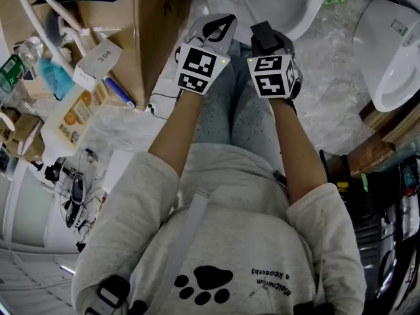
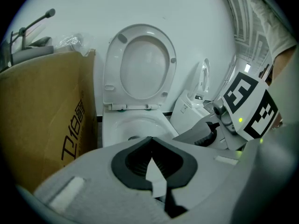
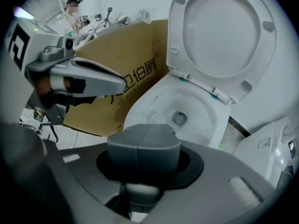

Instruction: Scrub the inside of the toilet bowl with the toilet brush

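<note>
Nearest to us is a soft grey sweatshirt [image 1: 216,241] with a black paw print, its sleeves ending near the elbows above bare forearms. Each forearm ends in a hand-held gripper, the two side by side, near each other but not touching. The left hand-held gripper [image 2: 150,140] has its jaws together at the tips. Behind the tips its black ribbed pads bow out into a leaf-shaped hollow with nothing in it. The right hand-held gripper [image 3: 144,141] is closed too: two blocky matt-grey halves meet along a straight seam, with nothing between them.

Just beyond both sets of jaws we see the toilet bowl [image 3: 159,101], a glossy white oval of ceramic with a small dark drain at its bottom. It stands on the mottled pale floor [image 1: 328,110], toward the floor's far edge by a plain white wall [image 2: 196,13]. Its rounded seat [image 3: 219,36], smooth white plastic, stands raised and tilted back toward that wall.

Just beside the bowl on our left is a tall box [image 2: 42,120] of brown cardboard with black print. On our right is a second toilet [image 1: 394,51], also white and glossy.
</note>
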